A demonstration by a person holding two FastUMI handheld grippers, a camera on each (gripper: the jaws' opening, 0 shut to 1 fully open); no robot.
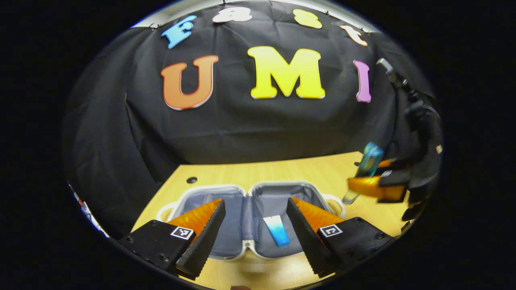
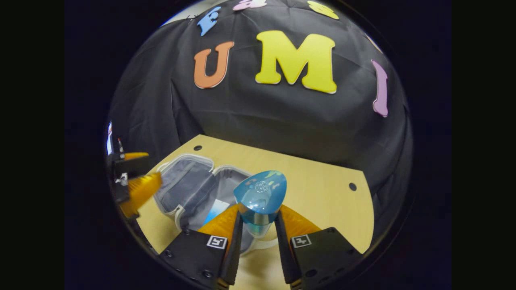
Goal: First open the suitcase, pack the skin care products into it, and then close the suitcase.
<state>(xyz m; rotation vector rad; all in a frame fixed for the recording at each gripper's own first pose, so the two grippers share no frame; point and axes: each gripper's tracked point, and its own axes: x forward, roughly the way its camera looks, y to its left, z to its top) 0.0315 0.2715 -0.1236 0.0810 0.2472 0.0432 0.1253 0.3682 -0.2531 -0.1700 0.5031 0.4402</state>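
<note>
A small suitcase (image 1: 242, 191) with a white rim lies open flat on the wooden table, its grey lining showing. A blue-and-white tube (image 1: 276, 230) lies inside its right half. My left gripper (image 1: 256, 233) hovers open just in front of the case, fingers spread over both halves. My right gripper (image 2: 258, 237) is shut on a clear blue bottle (image 2: 260, 197), held above the table to the right of the suitcase (image 2: 183, 187). The left gripper view shows that bottle (image 1: 369, 161) tilted in the right gripper (image 1: 377, 187). The tube (image 2: 215, 209) peeks out beside the right fingers.
The wooden table (image 2: 322, 189) has small dark holes near its corners (image 1: 192, 180) (image 2: 352, 187). Black cloth hangs right behind the table. Bare table lies right of the suitcase. The left gripper (image 2: 135, 189) shows at the far left of the right gripper view.
</note>
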